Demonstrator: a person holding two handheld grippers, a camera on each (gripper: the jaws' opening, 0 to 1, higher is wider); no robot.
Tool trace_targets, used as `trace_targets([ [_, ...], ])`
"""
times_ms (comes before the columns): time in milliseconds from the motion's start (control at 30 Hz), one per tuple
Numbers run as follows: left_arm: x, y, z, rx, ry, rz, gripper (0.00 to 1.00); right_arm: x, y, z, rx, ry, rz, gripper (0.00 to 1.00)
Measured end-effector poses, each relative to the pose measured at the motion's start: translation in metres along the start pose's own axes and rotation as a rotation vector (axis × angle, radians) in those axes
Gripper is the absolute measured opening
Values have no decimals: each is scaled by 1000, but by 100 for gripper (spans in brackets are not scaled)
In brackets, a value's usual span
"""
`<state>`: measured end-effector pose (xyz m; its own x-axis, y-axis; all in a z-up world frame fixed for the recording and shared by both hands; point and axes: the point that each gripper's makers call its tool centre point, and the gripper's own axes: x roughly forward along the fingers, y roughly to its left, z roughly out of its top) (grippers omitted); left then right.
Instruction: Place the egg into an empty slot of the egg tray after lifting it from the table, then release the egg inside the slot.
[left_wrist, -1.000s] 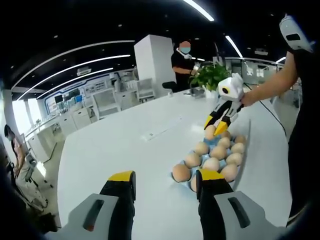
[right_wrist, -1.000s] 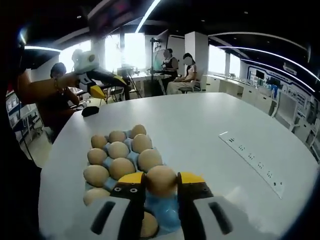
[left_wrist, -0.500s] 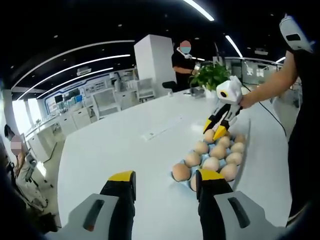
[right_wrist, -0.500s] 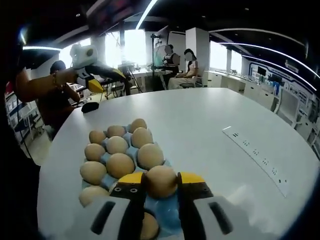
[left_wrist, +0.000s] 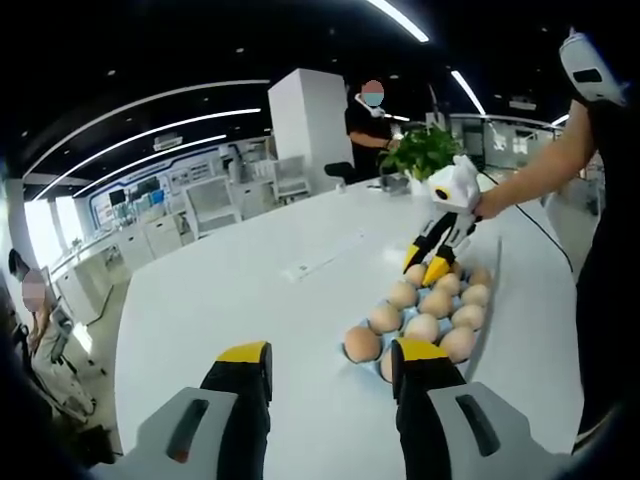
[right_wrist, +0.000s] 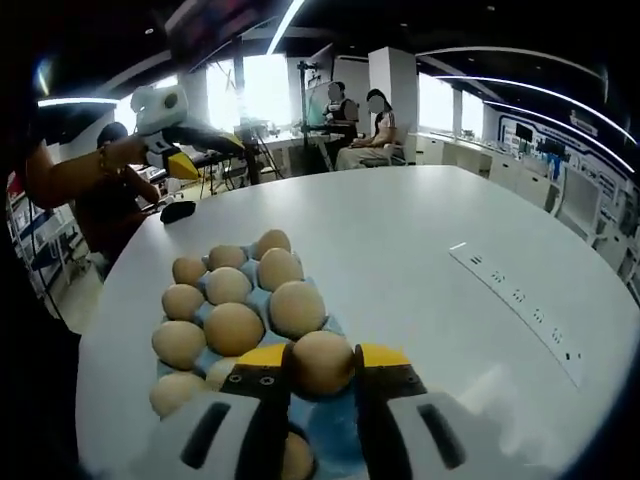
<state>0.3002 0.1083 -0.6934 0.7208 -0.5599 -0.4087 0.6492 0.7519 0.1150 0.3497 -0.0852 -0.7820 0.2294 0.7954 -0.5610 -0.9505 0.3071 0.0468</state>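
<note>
One second on, still clamping the egg (right_wrist: 322, 364) between the closed jaws of the right gripper (right_wrist: 322, 355), holding it just above the near end of the egg tray (right_wrist: 332, 435). Easing closer over the tray across that second, with the seated eggs (right_wrist: 297, 307) now looming larger in the right gripper view. Not yet releasing; placement therefore judged pending. Hovering over a blue patch that is probably an empty slot, though partly hidden by the jaws. Seeing the same approach in the left gripper view, at the tray's far end. Keeping the left gripper (left_wrist: 332, 352) spread and empty, idling above the table (left_wrist: 240, 290) beside the tray.
</note>
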Motion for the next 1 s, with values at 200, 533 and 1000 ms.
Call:
trace_targets([
  [200,1,-1,2,4,-3,-4,48,0,-1,-2,33,8,19,26],
  [533,1,1,2,4,-4,0,48,2,0,-5,58,21,37,26],
  [1000,1,0,4,5,-11,-2,48,-6,0,-2,-8,-26,15,25],
])
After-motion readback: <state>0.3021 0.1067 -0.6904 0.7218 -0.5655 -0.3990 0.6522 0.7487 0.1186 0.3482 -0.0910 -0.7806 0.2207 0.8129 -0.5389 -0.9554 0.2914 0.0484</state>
